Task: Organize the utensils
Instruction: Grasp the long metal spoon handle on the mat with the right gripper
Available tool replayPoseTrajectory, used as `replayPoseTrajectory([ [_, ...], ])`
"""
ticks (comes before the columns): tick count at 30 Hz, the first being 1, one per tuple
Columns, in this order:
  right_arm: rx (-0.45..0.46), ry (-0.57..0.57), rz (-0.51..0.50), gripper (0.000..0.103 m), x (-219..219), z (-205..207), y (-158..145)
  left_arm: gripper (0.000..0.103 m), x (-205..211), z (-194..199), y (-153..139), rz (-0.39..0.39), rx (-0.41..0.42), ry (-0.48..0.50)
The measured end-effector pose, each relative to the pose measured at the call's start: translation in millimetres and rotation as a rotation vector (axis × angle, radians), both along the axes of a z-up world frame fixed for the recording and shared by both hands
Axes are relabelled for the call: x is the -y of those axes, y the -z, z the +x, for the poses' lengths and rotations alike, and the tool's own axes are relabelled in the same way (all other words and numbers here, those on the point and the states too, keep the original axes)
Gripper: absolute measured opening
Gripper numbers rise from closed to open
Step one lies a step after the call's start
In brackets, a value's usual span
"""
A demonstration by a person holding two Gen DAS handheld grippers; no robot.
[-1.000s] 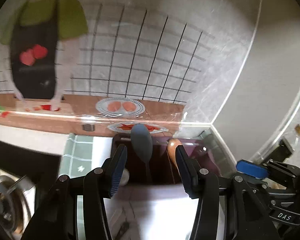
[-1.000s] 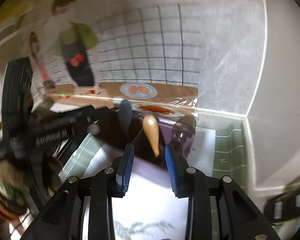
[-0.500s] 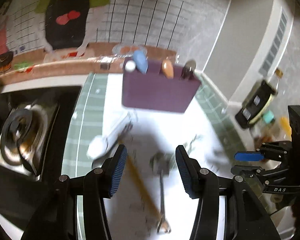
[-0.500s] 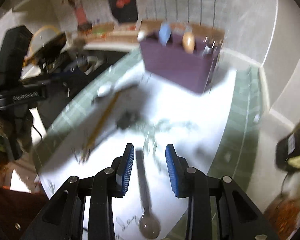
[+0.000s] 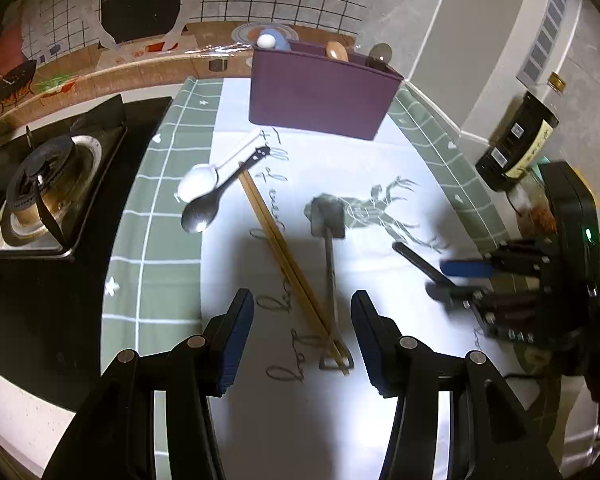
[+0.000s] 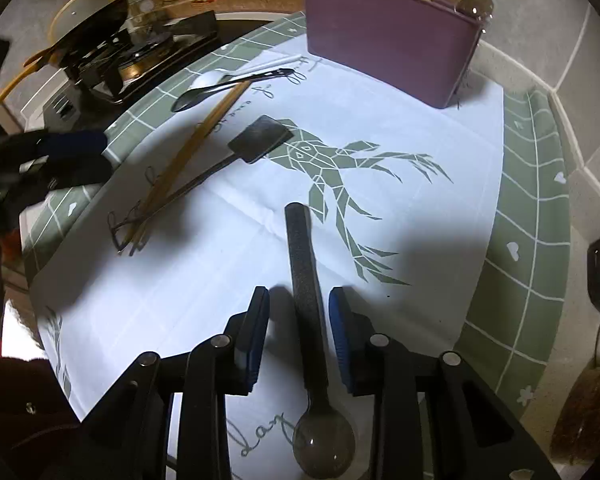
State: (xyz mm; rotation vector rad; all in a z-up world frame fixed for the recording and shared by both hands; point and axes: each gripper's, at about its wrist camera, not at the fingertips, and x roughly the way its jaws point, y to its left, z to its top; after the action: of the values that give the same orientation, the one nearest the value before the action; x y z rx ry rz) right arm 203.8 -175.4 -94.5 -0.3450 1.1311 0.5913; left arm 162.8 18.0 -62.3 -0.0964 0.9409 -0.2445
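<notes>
Utensils lie scattered on the cloth-covered tabletop, with a purple holder standing at the far edge and already carrying a few pieces. Toward the left edge, near the stove, a white spoon and a dark spoon lie side by side. Next come the chopsticks, crossing the thin handle of a spatula near the middle; the left gripper hangs over their near ends, fingers wide apart and touching nothing. Toward the right edge lies a black-handled ladle; the right gripper straddles its handle, and its fingers have just been closing, though a gap shows on both sides, so nothing is gripped yet. To do this well, I would keep the fingers square to the handle, close firmly, then lift the ladle level before carrying it to the holder.
</notes>
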Motion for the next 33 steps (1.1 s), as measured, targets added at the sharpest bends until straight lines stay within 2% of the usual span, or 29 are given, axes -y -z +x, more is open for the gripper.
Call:
replayPoseTrajectory([
  [4, 0.025, 0.016, -0.016, 0.013, -0.4, 2.7, -0.6, 0.052, 4.1, 0.0, 3.8, 0.004, -0.007, 0.021],
  [9, 0.057, 0.046, 0.001, 0.012, 4.1, 2.3, -4.4, 0.052, 7.6, 5.5, 7.1, -0.003, -0.020, 0.039],
  [18, 0.086, 0.221, 0.171, 0.012, 41.4, 11.4, -32.1, 0.052, 25.0, 49.6, 19.1, -0.016, -0.072, 0.028],
  [24, 0.114, 0.292, 0.242, 0.011, 52.9, 13.0, -44.0, 0.052, 48.4, 78.7, 24.4, 0.046, -0.063, 0.009],
  [33, 0.149, 0.319, 0.239, 0.011, 59.8, 7.0, -46.9, 0.052, 58.3, 100.9, 31.0, 0.096, -0.047, 0.026],
])
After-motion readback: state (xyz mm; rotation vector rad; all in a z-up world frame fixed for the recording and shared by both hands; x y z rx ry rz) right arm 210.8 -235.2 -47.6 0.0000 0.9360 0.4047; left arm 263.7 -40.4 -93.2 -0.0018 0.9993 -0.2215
